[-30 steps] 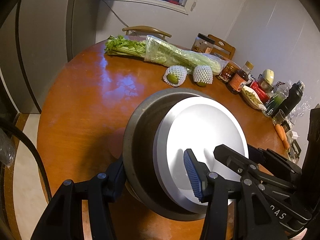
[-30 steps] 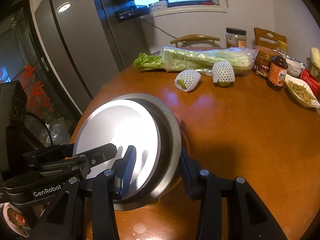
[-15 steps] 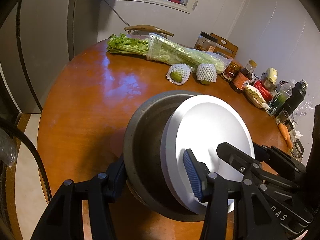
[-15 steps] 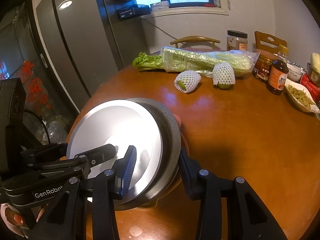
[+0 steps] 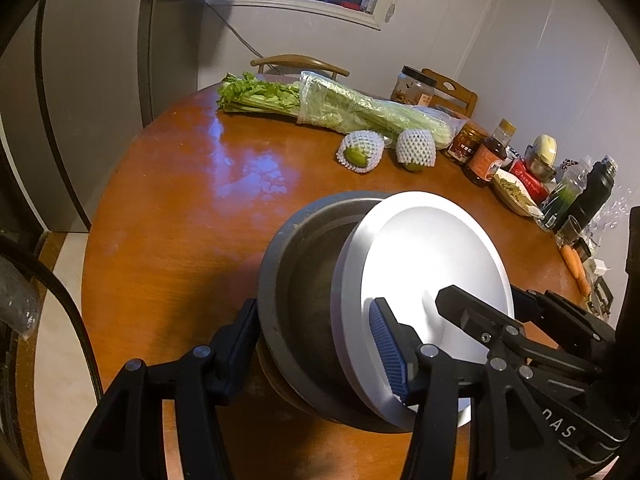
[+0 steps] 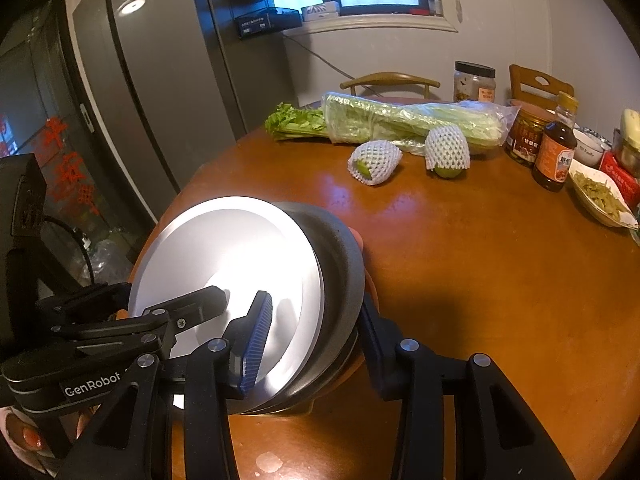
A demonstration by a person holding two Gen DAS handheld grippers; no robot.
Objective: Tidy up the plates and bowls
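Left gripper [image 5: 316,344] straddles the rim of the tilted stack: grey bowl [image 5: 304,280] with white plate [image 5: 432,264] inside; jaws are opening, whether the pads still press can't be told. Right gripper [image 6: 316,328] straddles the opposite rim, likewise unclear. Likely a two-sided hold so the stack moves as one. Stack sits low over the round wooden table [image 5: 180,220], near its edge. Beyond: celery [image 5: 340,106], netted fruit [image 5: 360,151], sauce bottle [image 6: 554,152], fridge [image 6: 160,80], window.

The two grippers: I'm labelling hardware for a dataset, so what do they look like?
Both grippers, left and right, are matte black linkages with silver pivot screws and ribbed blue pads on the fingers. The left one's body bears white "GenRobot" lettering. A black cable runs past the left one. No sleeve shows.
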